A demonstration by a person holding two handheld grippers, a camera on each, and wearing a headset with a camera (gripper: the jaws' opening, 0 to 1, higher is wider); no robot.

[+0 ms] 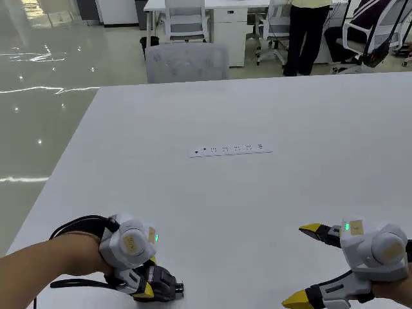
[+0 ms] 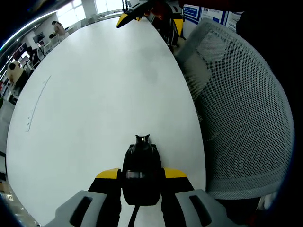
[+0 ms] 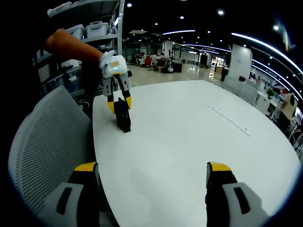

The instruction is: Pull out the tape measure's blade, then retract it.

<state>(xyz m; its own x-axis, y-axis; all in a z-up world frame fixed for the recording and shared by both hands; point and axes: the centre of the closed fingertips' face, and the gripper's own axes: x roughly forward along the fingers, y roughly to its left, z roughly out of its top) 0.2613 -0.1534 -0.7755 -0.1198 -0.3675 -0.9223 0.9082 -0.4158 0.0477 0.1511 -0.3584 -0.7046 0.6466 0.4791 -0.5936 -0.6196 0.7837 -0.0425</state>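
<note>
**Left claw clamping the tape measure, right claw waiting open for the blade**

The left claw [image 2: 141,176] is gripping the black tape measure [image 2: 141,163] between its yellow-tipped jaws, holding the case down on the white tabletop [image 1: 257,206] close to the near edge. The blade's end hook [image 2: 142,139] is poking out of the case just ahead of those jaws. It is pointing away from them, roughly toward the right claw [image 1: 304,264]. That claw is hanging well apart from the case, jaws spread wide and holding nothing. The blade is looking fully wound in, so the pull is not yet begun.

To do this step well, the right claw is probably needing to come in low along the hook's line and pinch the hook tab alone. The left claw should be keeping the case flat while the pull is running straight and level, so the blade is not kinking. On the return, guiding the blade back seems safer than letting it snap home.

The tabletop is looking smooth and slippery, offering the case little grip. A recessed row of sockets [image 1: 228,149] is lying far ahead of both claws. A grey mesh chair [image 2: 236,94] is standing just off the edge beside the left claw. Beyond the far edge, a person [image 1: 308,32] is standing among desks, and a glossy floor [image 1: 38,84] is reflecting the ceiling lights.
</note>
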